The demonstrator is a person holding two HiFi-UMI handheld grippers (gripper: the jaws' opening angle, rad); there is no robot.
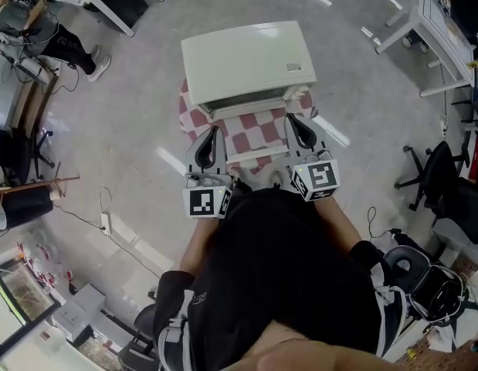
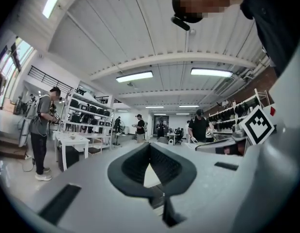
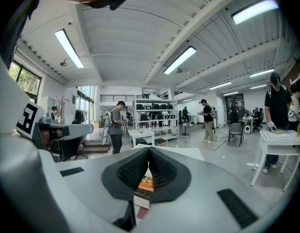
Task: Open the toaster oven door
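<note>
A cream toaster oven (image 1: 249, 64) stands on a small table under a red-and-white checked cloth (image 1: 254, 136), seen from above in the head view. Its front faces me and the door looks closed. My left gripper (image 1: 211, 134) hovers over the cloth's near left part, tips pointing at the oven's front, a short way off it. On the near right my right gripper (image 1: 299, 124) points the same way, also short of the oven. In the gripper views the pads of the left gripper (image 2: 150, 148) and the right gripper (image 3: 149, 153) meet, with nothing held.
A white desk (image 1: 435, 29) stands at the far right and a black office chair (image 1: 447, 188) at the right. A cable and power strip (image 1: 106, 222) lie on the floor at the left. A person (image 1: 49, 33) sits at the far left; several others stand by shelves.
</note>
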